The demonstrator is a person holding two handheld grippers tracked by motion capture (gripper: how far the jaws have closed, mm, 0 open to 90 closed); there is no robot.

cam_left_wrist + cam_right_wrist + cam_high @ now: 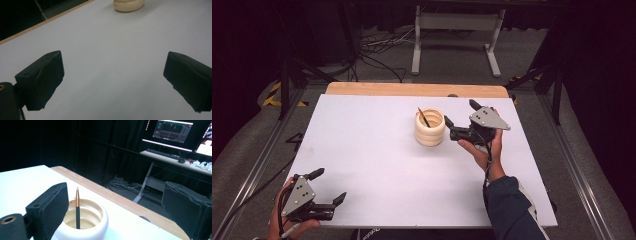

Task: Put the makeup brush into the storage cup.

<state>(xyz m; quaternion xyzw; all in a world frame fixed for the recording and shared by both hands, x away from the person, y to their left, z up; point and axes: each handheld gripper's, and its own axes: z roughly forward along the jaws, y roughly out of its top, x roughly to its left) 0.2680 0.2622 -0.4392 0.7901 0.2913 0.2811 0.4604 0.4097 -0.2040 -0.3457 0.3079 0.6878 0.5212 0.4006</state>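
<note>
A cream ribbed cup (pixel 429 128) stands right of centre on the white table top (pixel 377 160). A black pen with a copper tip (pixel 424 117) leans inside it; the right gripper view shows the pen (pixel 77 207) upright in the cup (pixel 86 220). My right gripper (pixel 460 114) is open just right of the cup, jaws spread, holding nothing. My left gripper (pixel 328 187) sits open near the table's front left corner, with bare table between its jaws. In the left gripper view the cup (pixel 128 5) is far off at the top edge.
A wooden strip (pixel 417 89) runs along the table's far edge. Beyond it stand a white desk frame (pixel 457 35) and floor cables (pixel 382 47). A desk with lit monitors (pixel 175 130) stands off the table's far side.
</note>
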